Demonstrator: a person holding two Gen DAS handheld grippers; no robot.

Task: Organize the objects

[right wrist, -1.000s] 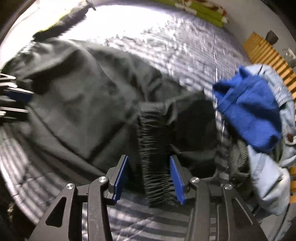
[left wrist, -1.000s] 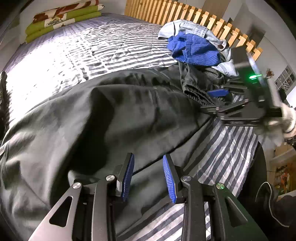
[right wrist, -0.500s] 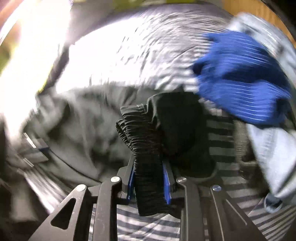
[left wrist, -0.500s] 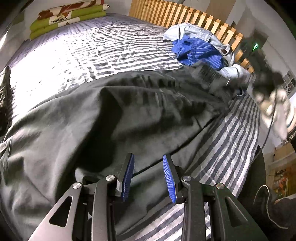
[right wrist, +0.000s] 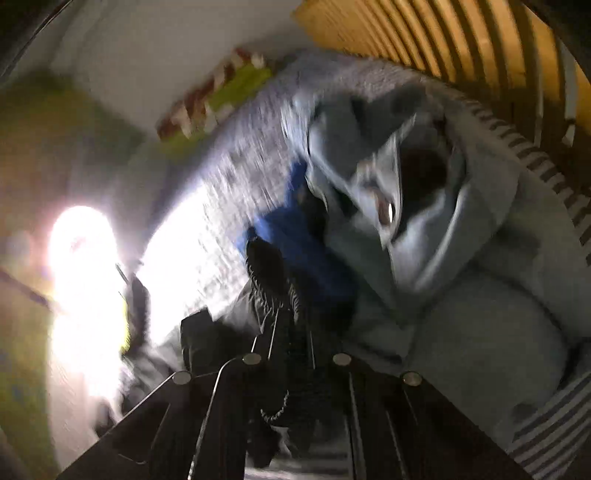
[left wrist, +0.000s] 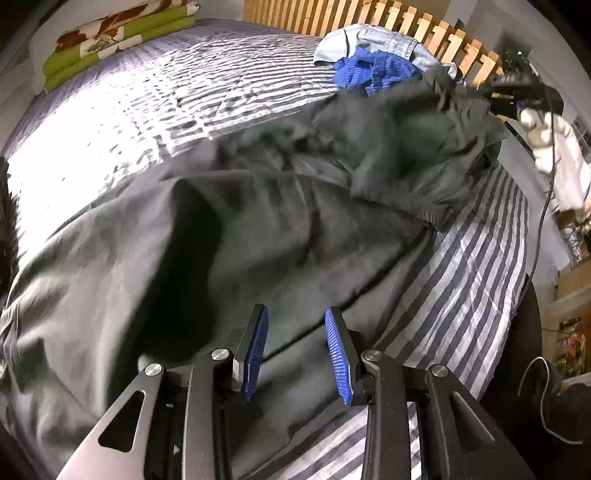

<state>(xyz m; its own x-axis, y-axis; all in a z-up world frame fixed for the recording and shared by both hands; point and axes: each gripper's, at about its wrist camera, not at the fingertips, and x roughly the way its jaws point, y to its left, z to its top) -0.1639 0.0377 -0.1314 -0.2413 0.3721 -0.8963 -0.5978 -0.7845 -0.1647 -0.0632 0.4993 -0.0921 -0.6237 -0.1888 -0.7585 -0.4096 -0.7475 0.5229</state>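
Left wrist view: your left claw [left wrist: 295, 354] points down at the bed [left wrist: 480, 266], jaws partly open with nothing pressed between the blue pads [left wrist: 338, 358]. The dark trousers [left wrist: 229, 236] lie spread across the striped cover beneath it; one edge runs under the gap without being gripped. The far end of the trousers is lifted off the bed at upper right, where your right claw [left wrist: 513, 94] has it. A gloved hand [left wrist: 546, 129] shows behind that claw. Beyond the lifted end sit a blue garment [left wrist: 376, 70] and a pale denim garment [left wrist: 373, 38], against the wooden slats [left wrist: 424, 29]. Folded green bedding [left wrist: 118, 40] lies at the far corner.

Right wrist view: the picture is heavily blurred. Your right claw [right wrist: 293, 332] has just been closing and now stands nearly shut on the gathered waistband [right wrist: 267, 273] of the trousers, which bunches up between the fingers. The blue garment [right wrist: 314, 254] lies just beyond it, the denim garment [right wrist: 461, 258] to the right.
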